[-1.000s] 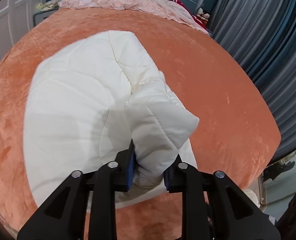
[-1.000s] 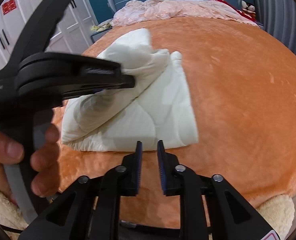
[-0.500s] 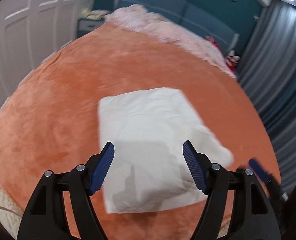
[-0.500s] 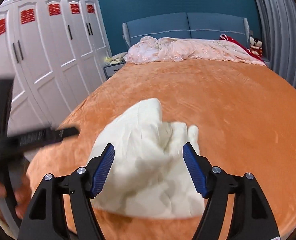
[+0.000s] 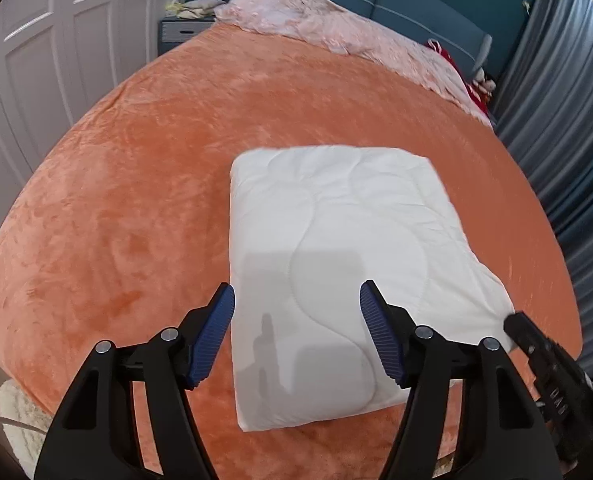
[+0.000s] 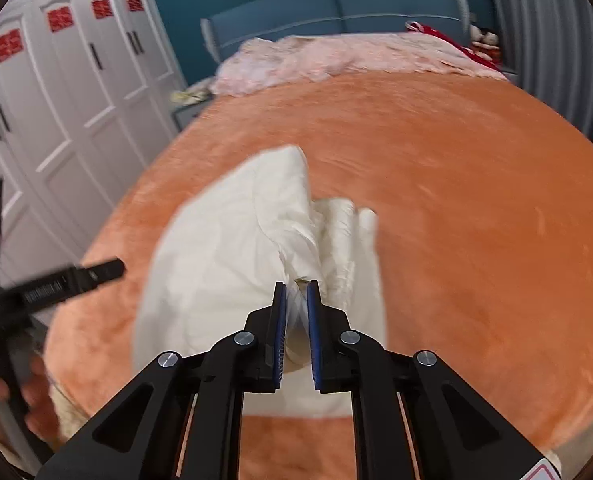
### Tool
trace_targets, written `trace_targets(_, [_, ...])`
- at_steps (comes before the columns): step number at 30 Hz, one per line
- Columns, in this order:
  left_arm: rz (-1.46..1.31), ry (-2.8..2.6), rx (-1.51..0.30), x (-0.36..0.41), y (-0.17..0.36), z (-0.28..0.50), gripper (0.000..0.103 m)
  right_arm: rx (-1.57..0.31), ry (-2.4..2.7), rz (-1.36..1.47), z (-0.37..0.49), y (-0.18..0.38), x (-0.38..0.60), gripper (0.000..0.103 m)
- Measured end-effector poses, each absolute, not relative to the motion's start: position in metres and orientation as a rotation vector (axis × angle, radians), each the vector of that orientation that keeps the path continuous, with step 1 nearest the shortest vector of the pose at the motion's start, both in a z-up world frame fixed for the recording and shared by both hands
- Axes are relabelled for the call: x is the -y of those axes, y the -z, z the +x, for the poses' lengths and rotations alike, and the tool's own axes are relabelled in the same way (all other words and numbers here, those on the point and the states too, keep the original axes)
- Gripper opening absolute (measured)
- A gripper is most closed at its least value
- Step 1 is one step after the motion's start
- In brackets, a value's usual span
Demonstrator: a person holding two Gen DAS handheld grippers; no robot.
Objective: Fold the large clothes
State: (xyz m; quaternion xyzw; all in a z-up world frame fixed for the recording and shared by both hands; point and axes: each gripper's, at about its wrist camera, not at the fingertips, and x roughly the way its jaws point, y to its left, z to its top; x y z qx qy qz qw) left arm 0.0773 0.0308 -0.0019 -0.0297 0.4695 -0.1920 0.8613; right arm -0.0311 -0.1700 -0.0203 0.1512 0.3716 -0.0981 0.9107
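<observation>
The white quilted garment [image 5: 336,264] lies folded into a thick pad on the orange blanket [image 5: 116,184] that covers the bed, a bit toward 4 o'clock from the middle in the left wrist view. It looks puffy and soft. In the right wrist view its near edge is bunched up, and the right gripper [image 6: 296,312] has its two blue fingers nearly closed on that bunch of cloth [image 6: 300,264], pinching it. The left gripper [image 5: 294,332] hangs just above the near end of the pad with its fingers wide apart, and it holds nothing. A pink bedspread [image 5: 336,36] lies far off at 12 o'clock by the blue headboard [image 5: 416,4], and white wardrobe doors [image 6: 68,92] stand at 9 o'clock. What could go wrong? I think the right gripper may hold only the top layer. Then a pull would drag that layer up and the neat pad would fall open. The puffy cloth could also slip out of the pinch.
</observation>
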Motion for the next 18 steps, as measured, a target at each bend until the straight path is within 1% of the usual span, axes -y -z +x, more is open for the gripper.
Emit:
trace_targets(6, [0.003, 0.41, -1.023, -0.006, 0.02, 0.077, 0.058, -0.86, 0.262, 0.324, -0.032, 0.067, 0.183, 0.009])
trace_targets(14, [0.059, 0.407, -1.093, 0.01, 0.049, 0.078, 0.057, -0.934, 0.269, 0.334, -0.024, 0.089, 0.182, 0.009])
trace_targets(18, [0.09, 0.397, -1.099, 0.016, 0.059, 0.076, 0.058, -0.965, 0.266, 0.339, -0.024, 0.103, 0.181, 0.009])
